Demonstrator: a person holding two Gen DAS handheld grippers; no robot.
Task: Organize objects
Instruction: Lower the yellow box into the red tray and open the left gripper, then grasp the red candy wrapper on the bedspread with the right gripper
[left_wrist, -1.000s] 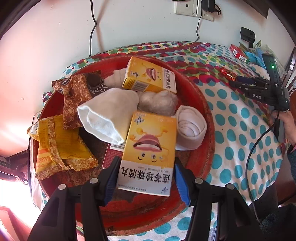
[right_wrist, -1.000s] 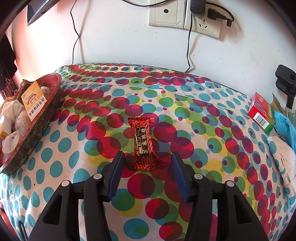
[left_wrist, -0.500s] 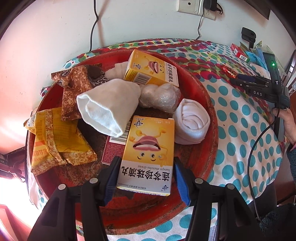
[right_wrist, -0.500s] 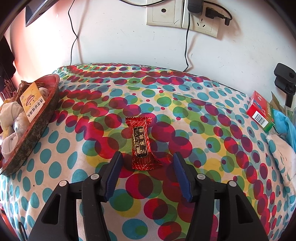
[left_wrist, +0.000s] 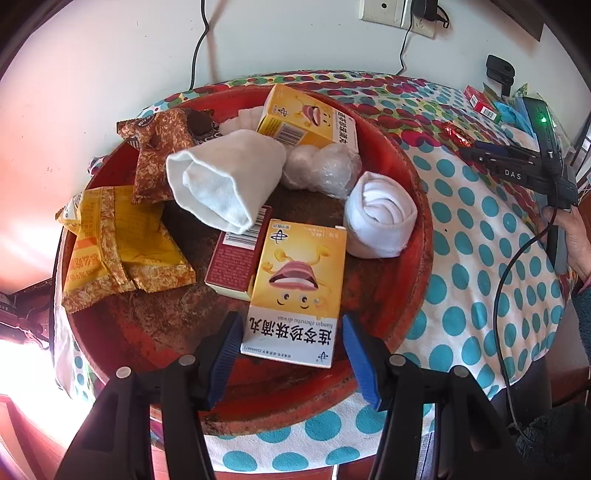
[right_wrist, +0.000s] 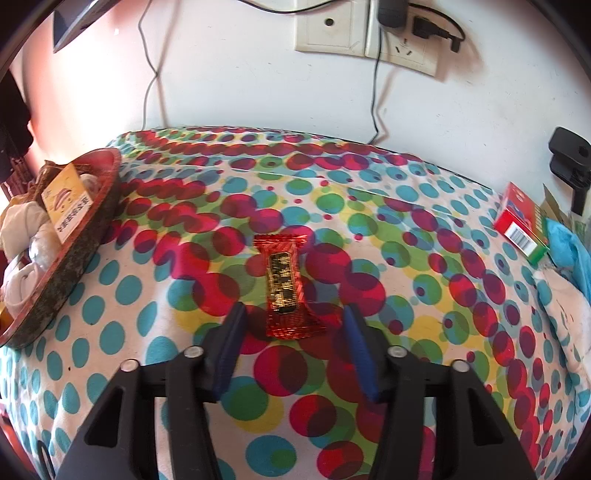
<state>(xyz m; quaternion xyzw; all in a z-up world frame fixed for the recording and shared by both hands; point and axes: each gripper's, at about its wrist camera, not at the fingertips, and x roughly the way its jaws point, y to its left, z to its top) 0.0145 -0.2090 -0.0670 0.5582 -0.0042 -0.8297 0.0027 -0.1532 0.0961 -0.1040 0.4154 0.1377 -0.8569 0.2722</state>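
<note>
Red lacquer tray (left_wrist: 413, 206) under my left gripper (left_wrist: 291, 354) holds two yellow medicine boxes, one nearest me (left_wrist: 299, 291) and one at twelve o'clock (left_wrist: 306, 122), plus rolled white socks (left_wrist: 380, 218), a white cloth (left_wrist: 225, 181), snack packets (left_wrist: 118, 243) and a dark red box (left_wrist: 236, 262). Its fingers stand spread, either side of the near box's bottom end, not touching. On the dotted desk (right_wrist: 424, 229), my right gripper (right_wrist: 293, 354) has just been closing around the red candy (right_wrist: 286, 288), pads not yet touching. Since a second ago, the tray view has slid down slightly.
</note>
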